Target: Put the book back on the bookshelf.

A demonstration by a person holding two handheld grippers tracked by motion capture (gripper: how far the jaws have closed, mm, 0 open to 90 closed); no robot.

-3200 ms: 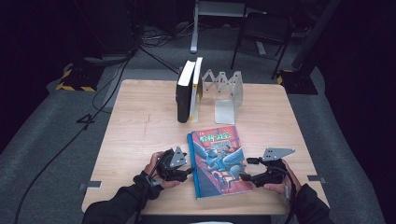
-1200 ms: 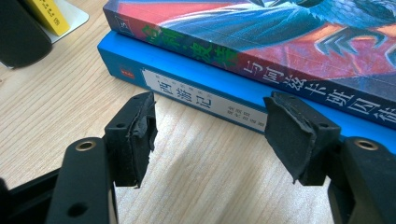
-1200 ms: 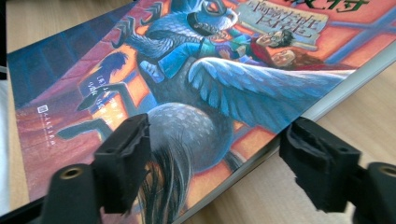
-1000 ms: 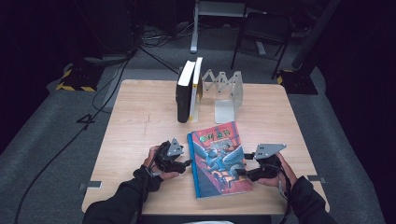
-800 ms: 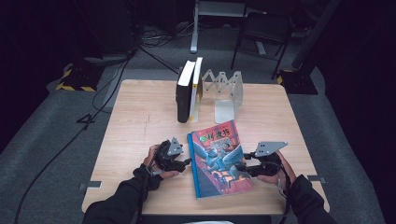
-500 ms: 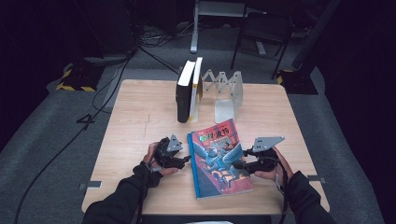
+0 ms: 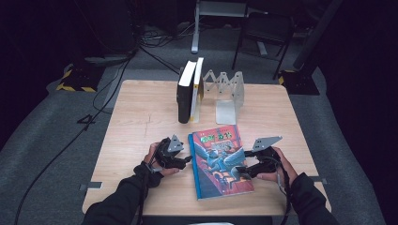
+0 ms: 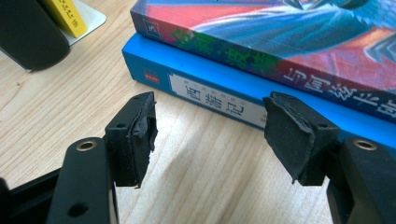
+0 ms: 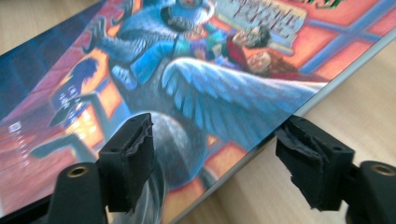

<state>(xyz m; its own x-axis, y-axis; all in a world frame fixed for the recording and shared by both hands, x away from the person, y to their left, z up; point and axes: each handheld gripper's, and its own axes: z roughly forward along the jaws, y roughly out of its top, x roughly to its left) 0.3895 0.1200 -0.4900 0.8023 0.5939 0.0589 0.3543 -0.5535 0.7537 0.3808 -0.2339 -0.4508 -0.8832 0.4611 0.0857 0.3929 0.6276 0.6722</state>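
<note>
Two books lie stacked near the table's front edge. The upper book (image 7: 218,159) has a colourful painted cover (image 9: 187,70). The blue book (image 8: 210,93) under it shows a white spine label. My left gripper (image 7: 187,160) sits on the table just left of the stack. It is open, its pads (image 8: 135,133) clear of the spines. My right gripper (image 7: 240,171) is at the upper book's right edge. Its jaws have just been opening and now straddle that edge (image 9: 215,154), one pad (image 9: 133,156) over the cover, and neither presses on it.
At the back of the wooden table (image 7: 136,117), a few books (image 7: 187,91) stand upright against a grey folding bookend (image 7: 225,91). Dark floor, cables and chair legs lie beyond the table's far edge.
My right gripper has shifted left onto the upper book's right edge, and its jaws stand wider. The book's right side was raised slightly and lies flat again. My left gripper has stayed put.
</note>
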